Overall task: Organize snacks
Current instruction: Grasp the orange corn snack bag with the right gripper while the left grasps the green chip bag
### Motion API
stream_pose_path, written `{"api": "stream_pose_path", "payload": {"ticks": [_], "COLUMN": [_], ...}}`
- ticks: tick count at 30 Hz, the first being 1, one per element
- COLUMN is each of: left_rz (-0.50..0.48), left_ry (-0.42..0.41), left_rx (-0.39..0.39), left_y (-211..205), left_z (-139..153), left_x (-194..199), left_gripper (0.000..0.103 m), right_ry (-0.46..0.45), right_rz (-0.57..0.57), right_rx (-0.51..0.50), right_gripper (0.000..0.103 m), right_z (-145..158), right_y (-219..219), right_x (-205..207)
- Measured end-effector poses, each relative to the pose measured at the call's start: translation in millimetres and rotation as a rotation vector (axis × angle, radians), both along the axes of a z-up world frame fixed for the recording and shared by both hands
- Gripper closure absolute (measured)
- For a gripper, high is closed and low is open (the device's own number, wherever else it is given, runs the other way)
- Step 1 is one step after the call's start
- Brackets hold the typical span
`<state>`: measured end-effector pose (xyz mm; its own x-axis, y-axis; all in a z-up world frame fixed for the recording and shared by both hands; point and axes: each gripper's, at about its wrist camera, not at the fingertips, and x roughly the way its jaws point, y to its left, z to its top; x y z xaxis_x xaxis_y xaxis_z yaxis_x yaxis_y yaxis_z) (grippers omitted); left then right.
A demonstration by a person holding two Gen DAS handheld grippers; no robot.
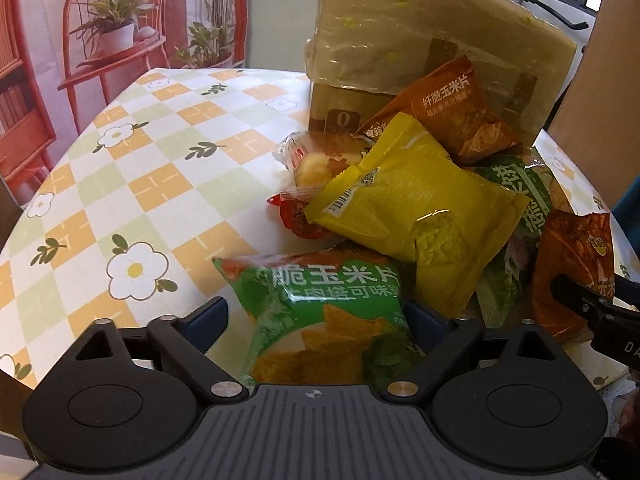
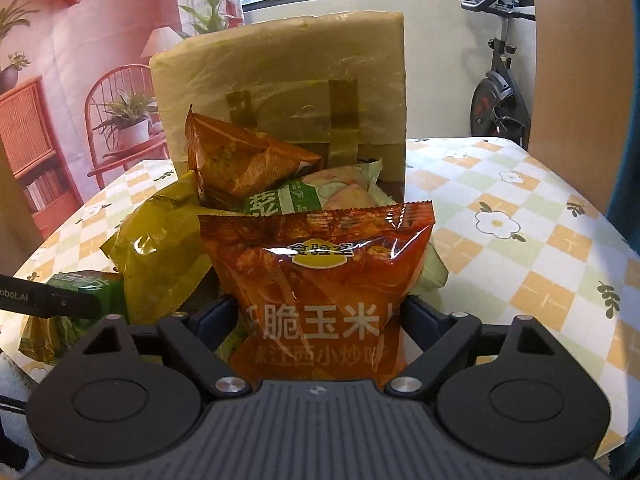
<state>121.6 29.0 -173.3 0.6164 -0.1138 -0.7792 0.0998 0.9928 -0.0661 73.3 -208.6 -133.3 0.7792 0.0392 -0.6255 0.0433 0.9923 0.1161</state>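
Left gripper [image 1: 316, 316]: your jaws straddle the green chip bag [image 1: 320, 312], lying nearest in the pile; whether they pinch it, you cannot tell.
Right gripper [image 2: 320, 316]: your jaws grasp the red-orange chip bag [image 2: 320, 276].
Pile: yellow packet [image 1: 416, 208] just beyond, cardboard box [image 1: 420, 28] at the far end.
Surface: checkered floral tablecloth [image 1: 140, 184].

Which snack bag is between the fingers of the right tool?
The red-orange chip bag, nearest that camera; the right tool flanks it. The yellow bag lies left.
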Motion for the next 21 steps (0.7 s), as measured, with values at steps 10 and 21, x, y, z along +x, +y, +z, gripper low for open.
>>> {"api": "stream_pose_path", "payload": {"ticks": [10,21], "left_rz": [-0.018,0.045], "left_ry": [-0.003,-0.073], "left_rx": [0.023,0.006], "left_y": [-5.4,7.8], "left_z": [-3.0,17.9], "left_x": [-2.7,-22.1], "left_gripper": [0.031,0.032], "right_ry": [0.001,-0.043], "right_rz": [-0.002,-0.042], "right_rx": [0.001,0.086], "right_gripper": [0.014,0.03], "right_z": [-6.8,6.1], "right_y": [-0.2,-11.6], "right_x": [2.2,-11.3]}}
